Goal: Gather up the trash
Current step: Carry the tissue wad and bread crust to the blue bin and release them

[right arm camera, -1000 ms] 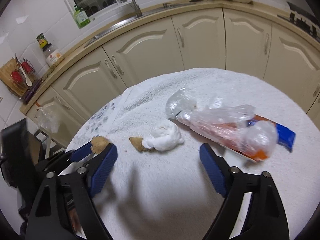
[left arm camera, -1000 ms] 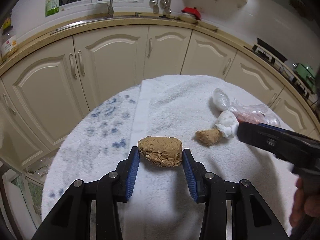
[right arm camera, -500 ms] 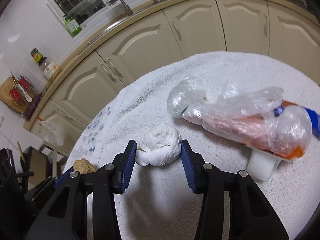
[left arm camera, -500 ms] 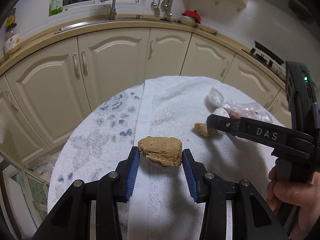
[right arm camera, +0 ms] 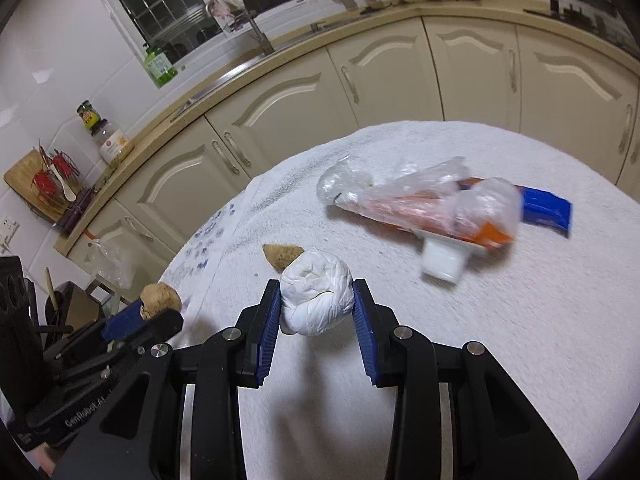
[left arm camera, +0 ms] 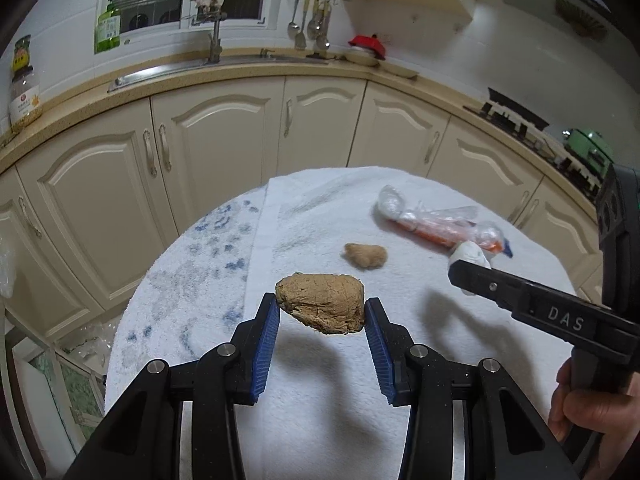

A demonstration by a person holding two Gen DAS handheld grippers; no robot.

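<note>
Between the blue pads of the left gripper [left arm camera: 322, 312], left wrist view, a crumpled brown paper wad [left arm camera: 321, 307] is clamped, raised off the white terry towel [left arm camera: 320, 400] covering the round table. A smaller brown paper scrap [left arm camera: 366, 255] lies on the towel beyond it. Farther right lies a clear plastic bag wrapped around an orange packet [left arm camera: 436, 224]. At right, a hand [left arm camera: 592, 408] holds the right gripper [left arm camera: 466, 266], side-on, with something white at its tip.

Right wrist view: the right gripper [right arm camera: 316, 306] has just been closing; its blue pads now press a white crumpled tissue ball [right arm camera: 316, 300] from both sides. The smaller brown scrap [right arm camera: 282, 255] sits just behind the ball. The bagged orange packet [right arm camera: 420, 204], with its white cap and blue end, lies well apart to the right. At lower left, the left gripper [right arm camera: 154, 310] carries its brown wad [right arm camera: 160, 299].
</note>
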